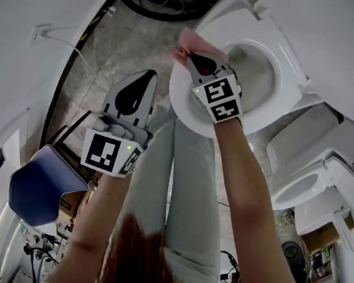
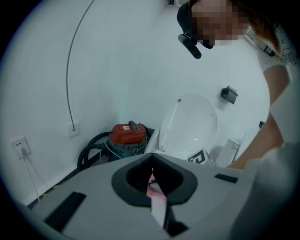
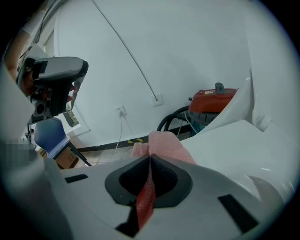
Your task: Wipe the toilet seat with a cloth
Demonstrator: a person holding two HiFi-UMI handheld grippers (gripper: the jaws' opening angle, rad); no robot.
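The white toilet seat [image 1: 279, 51] lies down over the bowl, its lid [image 2: 190, 124] raised. A pink cloth [image 1: 191, 43] rests on the seat's near left rim [image 3: 234, 140]. My right gripper [image 1: 196, 59] is shut on this cloth [image 3: 165, 143], which bunches out past the jaw tips, and a strip of it runs back between the jaws of the right gripper [image 3: 150, 161]. My left gripper [image 1: 149, 76] hovers left of the bowl, over the floor, apart from the seat. In its own view the left gripper [image 2: 151, 159] is shut, jaws meeting at the tip, holding nothing I can make out.
A red vacuum cleaner [image 2: 127, 136] with a black hose [image 1: 150, 4] stands by the wall behind the toilet. A second toilet [image 1: 313, 182] sits at the right. A blue chair [image 1: 39, 187] is at the left, and a wall socket [image 3: 121, 111] with a cable.
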